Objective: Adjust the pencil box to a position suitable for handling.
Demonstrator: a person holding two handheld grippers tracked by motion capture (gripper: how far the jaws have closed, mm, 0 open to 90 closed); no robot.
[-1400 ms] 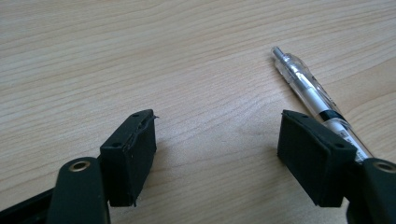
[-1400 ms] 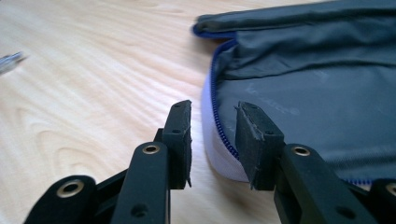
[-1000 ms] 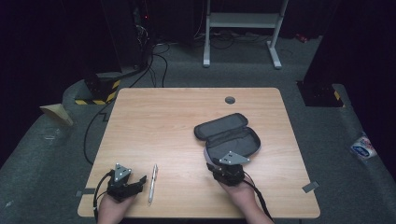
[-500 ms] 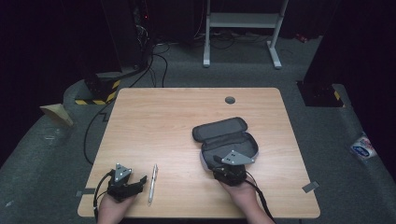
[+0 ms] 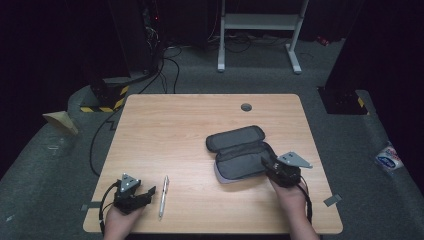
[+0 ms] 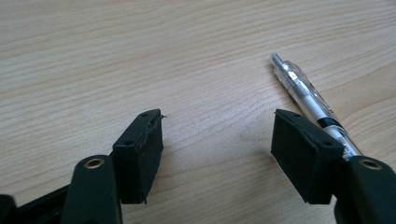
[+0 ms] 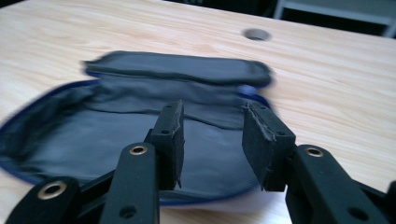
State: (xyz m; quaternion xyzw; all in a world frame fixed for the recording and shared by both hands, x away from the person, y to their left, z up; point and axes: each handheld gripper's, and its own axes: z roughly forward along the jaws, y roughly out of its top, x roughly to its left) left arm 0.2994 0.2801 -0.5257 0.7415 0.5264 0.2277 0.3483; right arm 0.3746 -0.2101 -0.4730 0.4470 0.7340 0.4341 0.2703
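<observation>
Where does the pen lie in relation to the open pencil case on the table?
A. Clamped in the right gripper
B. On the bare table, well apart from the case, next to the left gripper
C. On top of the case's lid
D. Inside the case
B: in the high view the pen lies on the wooden table just beside the left gripper, while the pencil case sits apart by the right gripper.

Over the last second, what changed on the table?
The right gripper slid from the front of the pencil case to its right end; its jaws have just been opening, nothing pressed between them. The case shifted slightly left and turned a little. The left gripper has kept its place beside the pen, its jaws closing a little but still apart, with no grip on the pen. The pen has not moved.
</observation>
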